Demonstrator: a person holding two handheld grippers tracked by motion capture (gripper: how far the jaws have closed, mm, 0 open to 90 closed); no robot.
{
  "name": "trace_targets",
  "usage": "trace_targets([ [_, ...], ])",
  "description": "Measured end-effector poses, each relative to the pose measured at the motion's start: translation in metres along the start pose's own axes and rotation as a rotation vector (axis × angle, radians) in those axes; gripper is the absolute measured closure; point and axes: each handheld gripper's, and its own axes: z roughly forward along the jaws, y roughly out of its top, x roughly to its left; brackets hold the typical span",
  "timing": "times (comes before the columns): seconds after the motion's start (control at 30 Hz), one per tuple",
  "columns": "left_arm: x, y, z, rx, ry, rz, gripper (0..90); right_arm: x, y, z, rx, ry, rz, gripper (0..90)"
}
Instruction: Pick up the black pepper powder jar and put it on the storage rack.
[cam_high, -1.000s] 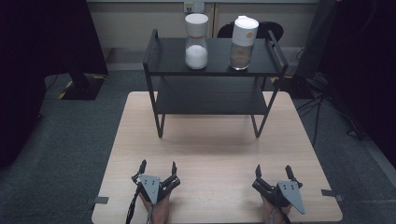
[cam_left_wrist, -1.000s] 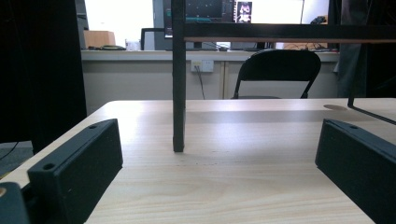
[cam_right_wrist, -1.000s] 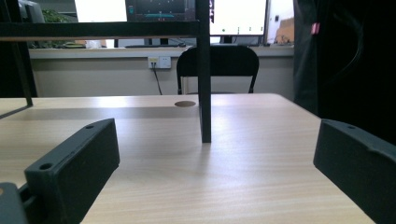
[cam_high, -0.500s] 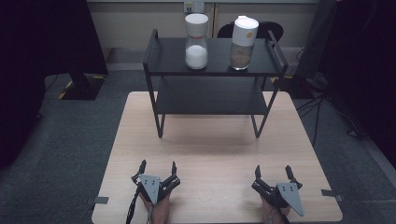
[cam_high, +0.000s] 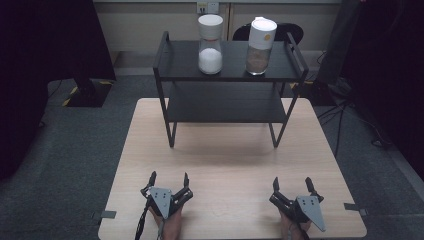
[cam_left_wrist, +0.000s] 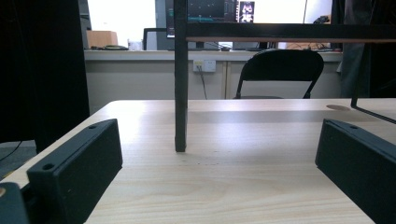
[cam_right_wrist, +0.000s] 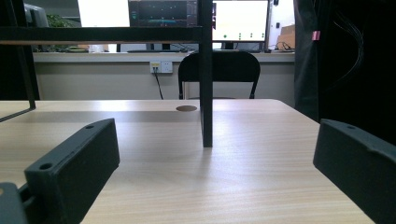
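A black two-tier rack stands at the far half of the wooden table. On its top shelf sit a jar of white powder with a white lid and a jar of brown grains with a white lid. My left gripper rests open near the table's front edge, left of centre, nothing between its jaws. My right gripper rests open at the front right, also holding nothing. In the left gripper view a rack leg rises ahead; in the right gripper view another rack leg does the same.
A black folding chair stands behind the table's far edge, in front of a counter with monitors. Dark stands and cables lie on the grey carpet to the right. The rack's lower shelf holds nothing visible.
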Motion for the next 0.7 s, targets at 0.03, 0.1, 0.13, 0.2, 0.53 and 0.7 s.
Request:
trace_targets([
  [0.03, 0.0000, 0.0000, 0.0000, 0.000, 0.000, 0.000, 0.0, -0.0002, 0.0000, 0.0000, 0.000, 0.001, 0.000, 0.0],
  [0.1, 0.0000, 0.0000, 0.0000, 0.000, 0.000, 0.000, 0.0, -0.0002, 0.0000, 0.0000, 0.000, 0.001, 0.000, 0.0],
  [0.13, 0.0000, 0.0000, 0.0000, 0.000, 0.000, 0.000, 0.0, -0.0002, -0.0001, 0.0000, 0.000, 0.001, 0.000, 0.0],
  [0.2, 0.0000, 0.0000, 0.0000, 0.000, 0.000, 0.000, 0.0, -0.0004, 0.0000, 0.0000, 0.000, 0.002, 0.000, 0.0],
  [0.53, 0.0000, 0.0000, 0.0000, 0.000, 0.000, 0.000, 0.0, -0.0017, -0.0001, 0.0000, -0.001, 0.010, 0.000, 0.0],
  [0.7, 0.0000, 0.0000, 0.0000, 0.000, 0.000, 0.000, 0.0, -0.0019, -0.0001, 0.0000, 0.000, 0.011, 0.000, 0.0],
])
